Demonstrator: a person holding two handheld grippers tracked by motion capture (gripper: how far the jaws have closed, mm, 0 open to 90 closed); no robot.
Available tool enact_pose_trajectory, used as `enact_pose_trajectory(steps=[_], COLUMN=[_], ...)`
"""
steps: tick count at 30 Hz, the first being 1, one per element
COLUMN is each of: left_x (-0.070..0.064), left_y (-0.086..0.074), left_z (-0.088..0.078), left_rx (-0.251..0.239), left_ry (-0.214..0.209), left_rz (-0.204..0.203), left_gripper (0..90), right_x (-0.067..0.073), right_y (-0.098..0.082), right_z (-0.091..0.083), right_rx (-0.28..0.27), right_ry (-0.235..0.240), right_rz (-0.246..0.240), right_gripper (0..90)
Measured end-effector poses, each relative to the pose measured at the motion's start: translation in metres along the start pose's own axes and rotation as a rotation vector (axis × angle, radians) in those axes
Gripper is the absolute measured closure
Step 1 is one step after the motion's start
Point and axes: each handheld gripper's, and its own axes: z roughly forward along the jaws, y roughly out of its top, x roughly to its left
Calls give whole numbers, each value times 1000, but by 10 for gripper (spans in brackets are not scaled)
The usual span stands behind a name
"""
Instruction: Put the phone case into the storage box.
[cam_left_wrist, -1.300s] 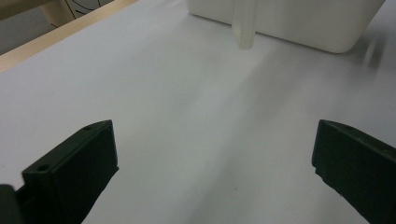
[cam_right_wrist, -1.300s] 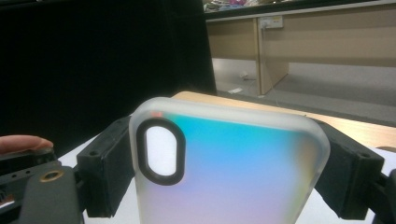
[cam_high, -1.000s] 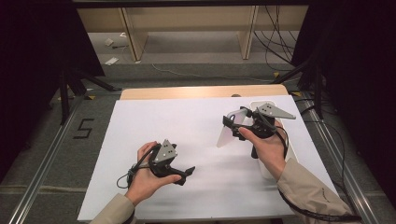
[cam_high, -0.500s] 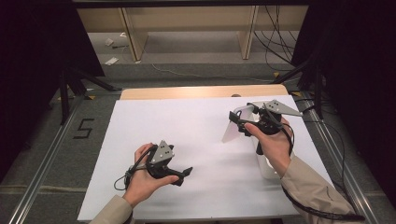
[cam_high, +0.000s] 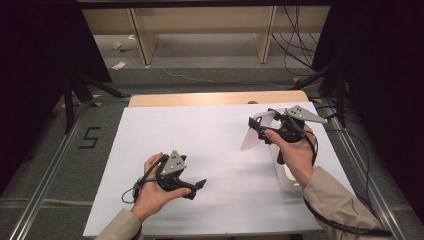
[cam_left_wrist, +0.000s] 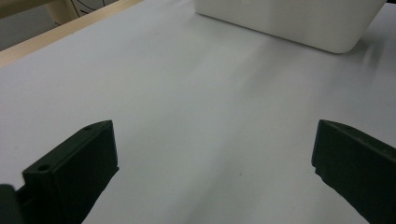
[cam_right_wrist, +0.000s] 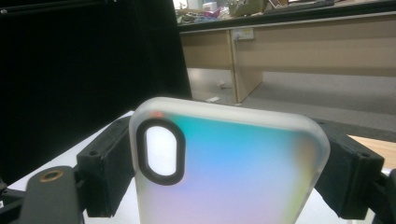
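**Phone case held upright in the right hand-held gripper**

A translucent phone case is clamped across its width by the right hand-held gripper — long axis upright, above the bench. The left hand-held gripper is held wide and empty — the white box lies ahead of it.

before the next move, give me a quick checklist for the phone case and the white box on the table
1. Right tool gripping the phone case: ok, a jaw presses on each side edge.
2. Case off the table: ok, in the high view it hangs in the air, phone case above the white sheet.
3. Left tool free: ok, jaws wide apart, nothing between them.
4. White box ready to receive: cannot tell, its opening is hidden.
5. Path from case to box: ok, the box lies just under the right hand.
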Motion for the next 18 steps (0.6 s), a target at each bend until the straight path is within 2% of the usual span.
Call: enact_pose_trajectory(steps=[18], left_x=[8], left_y=[-9], left_z=[-10], left_rx=[12], left_ry=[27], left_rz=[7], left_gripper=[2], right_x=[-12], right_y=[4], right_z=[-5], right_rx=[-15], right_ry=[-23], right_rz=[7], right_gripper=[178])
